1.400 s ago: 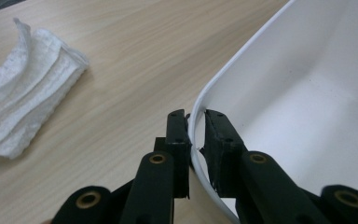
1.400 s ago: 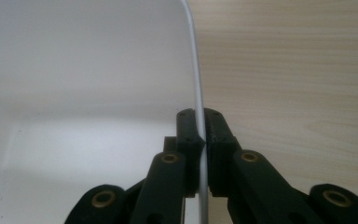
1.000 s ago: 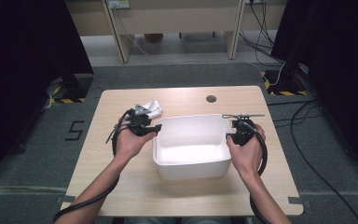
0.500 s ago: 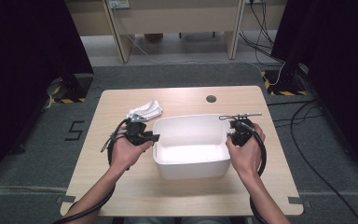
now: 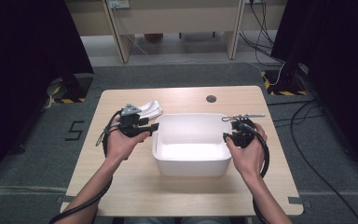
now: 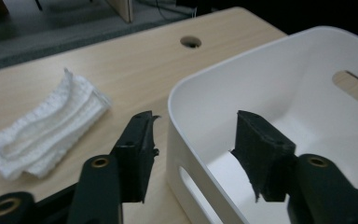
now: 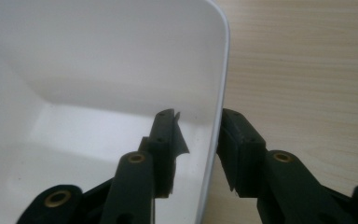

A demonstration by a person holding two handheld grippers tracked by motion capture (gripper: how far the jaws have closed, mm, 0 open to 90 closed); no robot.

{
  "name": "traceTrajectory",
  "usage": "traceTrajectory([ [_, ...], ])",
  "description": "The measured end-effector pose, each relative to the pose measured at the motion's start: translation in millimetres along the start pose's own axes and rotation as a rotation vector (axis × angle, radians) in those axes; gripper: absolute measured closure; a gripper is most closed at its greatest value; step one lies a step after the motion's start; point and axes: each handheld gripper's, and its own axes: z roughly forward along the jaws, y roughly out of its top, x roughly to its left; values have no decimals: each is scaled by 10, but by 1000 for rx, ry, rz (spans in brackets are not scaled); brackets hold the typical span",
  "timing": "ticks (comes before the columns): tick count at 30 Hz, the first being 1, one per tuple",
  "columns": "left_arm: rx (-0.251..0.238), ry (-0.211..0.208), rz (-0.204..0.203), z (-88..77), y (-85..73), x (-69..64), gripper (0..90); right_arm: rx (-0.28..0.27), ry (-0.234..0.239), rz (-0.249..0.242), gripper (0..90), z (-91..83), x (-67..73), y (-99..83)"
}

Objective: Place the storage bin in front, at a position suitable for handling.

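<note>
A white plastic bin (image 5: 191, 116) stands mid-table, with nothing inside that I can see. My left gripper (image 5: 154, 127) straddles its left wall (image 6: 179, 100), one jaw outside and one inside, both clear of the plastic. My right gripper (image 5: 226, 136) straddles the right wall (image 7: 216, 70) the same way, its jaws (image 7: 198, 116) slightly off the wall. Both pairs of jaws have just been opening, with only the bin's wall between them. A folded white cloth (image 5: 149, 108) lies on the table just beyond the left gripper, also seen in the left gripper view (image 6: 46, 130).
The wooden table (image 5: 135, 186) has a round cable hole (image 5: 211, 99) behind the bin. Cables trail from both grippers across the table. Desk legs and floor cables (image 5: 307, 116) lie beyond the table's far and right edges.
The left hand drew back a little from the bin's left wall, then returned to it. The right hand and the bin have stayed put.
</note>
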Motion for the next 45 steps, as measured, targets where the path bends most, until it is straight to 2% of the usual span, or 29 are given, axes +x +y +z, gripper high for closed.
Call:
traceTrajectory([
  [1, 0, 0, 0, 0, 0, 0, 423, -1, -1, 2, 643, -8, 4, 2],
  [2, -15, 19, 14, -18, -2, 60, 398, -10, -4, -11, 632, -19, 0, 5],
  [3, -14, 47, 6, -5, -19, 194, 374, -17, -3, -16, 622, -32, -1, 4],
  [4, -14, 47, 6, -5, -19, 194, 352, -18, -2, -16, 606, -44, 2, 5],
  [5, -9, 76, 15, 36, -45, 323, 327, -22, 1, -19, 595, -51, 2, 4],
  [6, -5, 92, 22, 72, -63, 398, 311, -30, 1, -27, 589, -60, -1, 2],
  [7, -5, 92, 22, 72, -63, 398, 307, -36, -2, -38, 582, -65, -3, -1],
  [8, 15, 127, 41, 190, -109, 574, 300, -36, -1, -44, 575, -67, -7, -3],
  [9, 15, 127, 41, 190, -109, 574, 295, -35, 1, -46, 571, -68, -14, -1],
  [14, 77, 212, 128, 513, -182, 923, 279, -42, 1, -50, 559, -58, -36, 10],
  [15, 90, 215, 143, 575, -189, 977, 278, -42, 3, -51, 558, -56, -41, 13],
  [16, 105, 195, 150, 695, -193, 1055, 275, -46, 1, -53, 558, -55, -46, 17],
  [17, 105, 195, 150, 695, -193, 1055, 274, -46, 1, -53, 558, -55, -46, 17],
  [18, 121, 179, 160, 802, -189, 1099, 274, -45, 3, -54, 558, -49, -46, 18],
  [19, 121, 179, 160, 802, -189, 1099, 275, -45, 3, -54, 558, -49, -46, 18],
  [20, 146, 175, 192, 926, -185, 1145, 277, -43, 4, -56, 557, -44, -36, 15],
  [22, 162, 177, 203, 989, -182, 1168, 280, -43, 6, -59, 556, -39, -31, 12],
  [23, 180, 179, 222, 1069, -180, 1191, 280, -41, 8, -66, 556, -36, -25, 7],
  [25, 191, 154, 227, 1188, -180, 1216, 280, -36, 12, -75, 554, -25, 4, -1],
  [26, 216, 149, 246, 1295, -177, 1221, 280, -35, 15, -78, 553, -16, 23, -3],
  [31, 250, 142, 261, 1479, -200, 1231, 282, -31, 22, -88, 545, 7, 22, -7],
  [34, 269, 141, 255, 1601, -243, 1247, 289, -28, 25, -88, 546, 20, 3, -20],
  [40, 266, 144, 231, 1700, -246, 1281, 294, -35, 25, -89, 545, 13, 6, -9],
  [45, 290, 143, 248, 1773, -253, 1288, 285, -31, 25, -87, 545, 27, 7, -17],
])
